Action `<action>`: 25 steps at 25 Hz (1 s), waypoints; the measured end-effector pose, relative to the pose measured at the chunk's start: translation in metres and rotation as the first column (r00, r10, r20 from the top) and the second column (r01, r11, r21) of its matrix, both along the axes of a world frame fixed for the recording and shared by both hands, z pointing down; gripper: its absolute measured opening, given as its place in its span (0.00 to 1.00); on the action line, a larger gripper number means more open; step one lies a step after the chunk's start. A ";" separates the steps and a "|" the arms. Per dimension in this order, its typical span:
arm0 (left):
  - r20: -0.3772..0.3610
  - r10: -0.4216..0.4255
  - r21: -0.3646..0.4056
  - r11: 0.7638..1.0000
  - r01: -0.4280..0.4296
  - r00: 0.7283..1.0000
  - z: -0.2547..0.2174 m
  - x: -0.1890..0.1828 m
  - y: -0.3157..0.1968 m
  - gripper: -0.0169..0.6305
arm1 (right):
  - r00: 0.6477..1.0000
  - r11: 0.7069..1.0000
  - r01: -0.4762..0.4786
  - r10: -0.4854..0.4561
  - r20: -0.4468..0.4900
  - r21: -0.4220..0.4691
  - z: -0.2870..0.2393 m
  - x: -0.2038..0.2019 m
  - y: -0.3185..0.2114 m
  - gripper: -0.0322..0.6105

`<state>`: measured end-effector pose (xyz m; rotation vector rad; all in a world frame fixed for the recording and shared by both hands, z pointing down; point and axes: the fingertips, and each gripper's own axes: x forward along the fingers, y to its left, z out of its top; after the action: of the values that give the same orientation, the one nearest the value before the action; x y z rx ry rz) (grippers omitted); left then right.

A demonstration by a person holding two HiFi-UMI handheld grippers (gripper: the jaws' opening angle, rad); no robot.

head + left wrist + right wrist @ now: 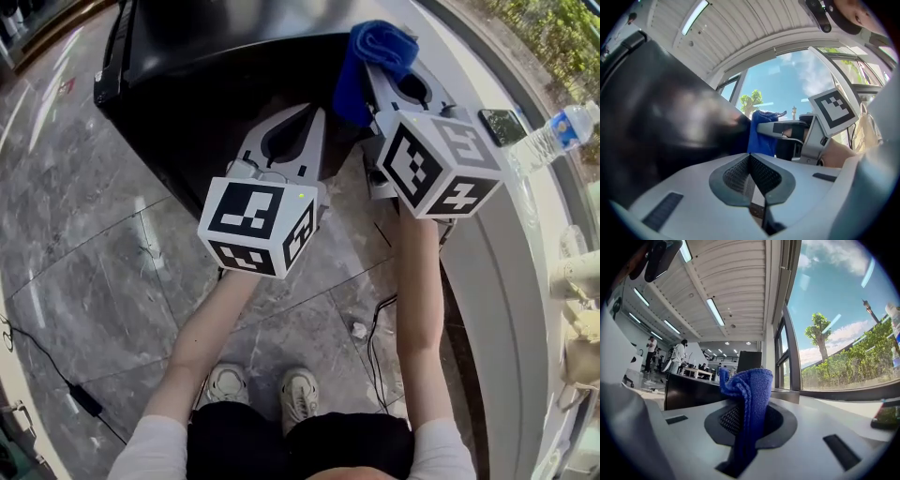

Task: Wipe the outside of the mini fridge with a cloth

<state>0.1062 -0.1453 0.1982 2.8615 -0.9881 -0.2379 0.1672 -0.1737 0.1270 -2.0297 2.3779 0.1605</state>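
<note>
The black mini fridge [216, 66] stands on the floor ahead of me; its glossy side [661, 117] fills the left of the left gripper view. My right gripper [386, 77] is shut on a blue cloth [373, 56], which hangs over the fridge's near right corner. The cloth [749, 399] sticks up between the jaws in the right gripper view, and the cloth [761, 133] also shows beyond the left jaws. My left gripper [302, 117] is shut with nothing in it, its tips close to the fridge's front face.
A white ledge [487, 216] runs along the window at right, carrying a phone [502, 126] and a plastic water bottle [553, 133]. Black cables [375, 337] lie on the marble floor [103, 244] near my feet. A low black counter [689, 391] shows far off.
</note>
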 end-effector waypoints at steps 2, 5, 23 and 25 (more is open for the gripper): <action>-0.001 0.029 0.011 1.000 -0.029 1.000 -0.003 0.017 0.002 0.03 | 1.000 1.000 -0.024 0.024 0.000 0.000 0.001 0.013 -0.002 0.13; -0.001 0.053 0.016 0.998 -0.053 0.999 -0.005 0.035 0.002 0.03 | 0.998 0.999 -0.052 0.052 0.022 0.004 0.003 0.034 -0.005 0.13; 0.001 0.037 -0.011 0.999 -0.037 0.999 0.011 0.038 -0.007 0.03 | 0.978 0.978 -0.208 0.208 0.023 0.021 0.006 0.094 -0.009 0.13; -0.002 0.034 -0.017 0.999 -0.034 0.999 0.013 0.037 -0.008 0.03 | 0.977 0.977 -0.213 0.213 0.022 0.020 0.007 0.095 -0.009 0.13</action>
<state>0.1431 -0.1528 0.2111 2.8595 -0.9358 -0.2272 0.2625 -0.1831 0.1335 -2.2604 2.1321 0.1673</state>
